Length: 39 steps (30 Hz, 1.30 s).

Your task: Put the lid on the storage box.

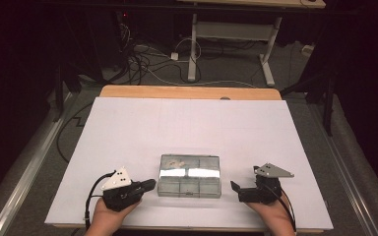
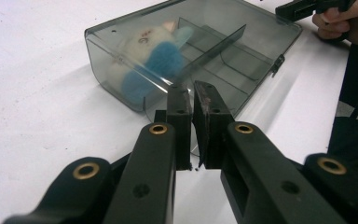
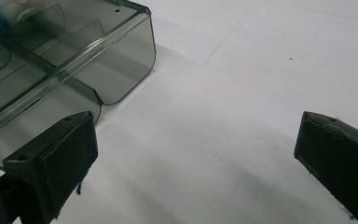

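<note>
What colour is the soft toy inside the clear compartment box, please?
The soft toy is white and blue, seen best in the left gripper view.

Black claws [image 1: 150,185], brass rivets, grey plates

A white surface [image 1: 128,128] (wooden edge at its far side) carries a smoky clear compartment box [image 1: 190,176], lid closed, lying flat near the front edge.
</note>
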Tool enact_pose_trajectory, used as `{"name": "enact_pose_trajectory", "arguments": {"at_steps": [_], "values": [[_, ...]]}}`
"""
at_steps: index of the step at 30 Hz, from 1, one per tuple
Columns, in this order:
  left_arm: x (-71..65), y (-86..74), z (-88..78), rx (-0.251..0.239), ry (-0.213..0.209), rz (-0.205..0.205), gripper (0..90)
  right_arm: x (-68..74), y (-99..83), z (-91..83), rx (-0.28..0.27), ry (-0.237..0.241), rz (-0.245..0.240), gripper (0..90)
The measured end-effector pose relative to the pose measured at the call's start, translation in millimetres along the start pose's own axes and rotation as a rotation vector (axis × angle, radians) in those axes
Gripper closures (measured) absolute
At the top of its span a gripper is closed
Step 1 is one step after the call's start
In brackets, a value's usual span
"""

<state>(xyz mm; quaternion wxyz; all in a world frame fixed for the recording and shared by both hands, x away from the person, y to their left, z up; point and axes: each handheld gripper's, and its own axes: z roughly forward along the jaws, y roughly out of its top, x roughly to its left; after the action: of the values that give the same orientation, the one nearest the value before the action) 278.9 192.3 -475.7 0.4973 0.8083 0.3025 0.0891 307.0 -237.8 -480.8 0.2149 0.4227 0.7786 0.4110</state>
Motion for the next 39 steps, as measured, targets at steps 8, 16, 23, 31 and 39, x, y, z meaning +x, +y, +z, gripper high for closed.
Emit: {"name": "enact_pose_trajectory", "arguments": {"at_steps": [8, 16, 23, 31, 39], "values": [[19.8, -5.1, 0.0, 0.027, 0.06, -0.016, 81.2, -0.1, -1.3, 1.7, 0.005, -0.001, -0.007, 0.3], [40.5, -8.4, -3.1, 0.071, 0.166, -0.027, 56.7, 0.0, 0.1, -0.9, -0.022, -0.011, -0.006, 0.2], [52.0, -10.6, -8.5, 0.068, 0.214, -0.046, 29.1, 0.3, -0.2, -1.2, -0.038, -0.013, -0.012, 0.2], [57.5, -8.7, -10.2, 0.078, 0.236, -0.079, 2.1, 1.5, 0.6, -2.9, -0.057, -0.016, -0.015, 0.3], [55.8, -8.1, -8.2, 0.093, 0.232, -0.067, 0.0, 1.8, 0.7, -4.0, -0.066, -0.017, -0.014, 0.2]]}}
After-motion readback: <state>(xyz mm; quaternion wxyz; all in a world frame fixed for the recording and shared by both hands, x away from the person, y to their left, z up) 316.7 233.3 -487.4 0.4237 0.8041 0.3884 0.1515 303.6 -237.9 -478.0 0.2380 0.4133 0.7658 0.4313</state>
